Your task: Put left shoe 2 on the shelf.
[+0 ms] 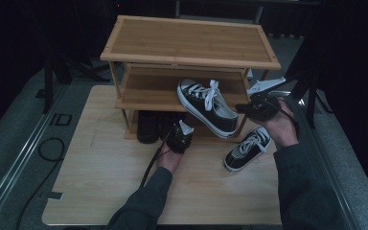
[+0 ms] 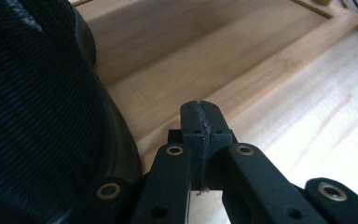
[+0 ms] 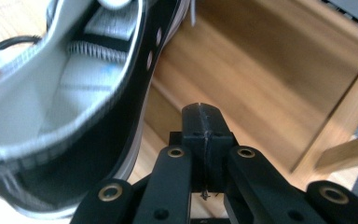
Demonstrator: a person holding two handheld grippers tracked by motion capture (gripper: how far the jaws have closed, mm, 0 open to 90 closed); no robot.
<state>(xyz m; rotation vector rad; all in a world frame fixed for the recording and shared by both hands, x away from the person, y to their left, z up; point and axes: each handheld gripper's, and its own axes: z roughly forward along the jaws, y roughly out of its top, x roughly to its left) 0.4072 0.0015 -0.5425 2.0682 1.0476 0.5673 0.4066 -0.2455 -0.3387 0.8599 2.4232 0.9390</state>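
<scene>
A black-and-white sneaker (image 1: pixel 207 106) lies tilted on the middle shelf of a bamboo shoe rack (image 1: pixel 190 41), its heel hanging over the front edge. Its mate (image 1: pixel 247 148) lies on the table at the right. My right gripper (image 1: pixel 242 108) is shut just beside the raised sneaker's heel. In the right gripper view the jaws (image 3: pixel 201 116) are pressed together with nothing between them, and the sneaker's opening (image 3: pixel 70 93) is to their left. My left gripper (image 1: pixel 178 132) is shut and empty in front of the rack's bottom shelf, next to a dark shoe (image 2: pixel 37 116).
Dark shoes (image 1: pixel 148 125) stand on the rack's lowest level at the left. The rack sits at the back of a light wooden table (image 1: pixel 105 177). The rack's right front post (image 1: pixel 243 123) rises between the two sneakers. Cables lie on the floor at the left.
</scene>
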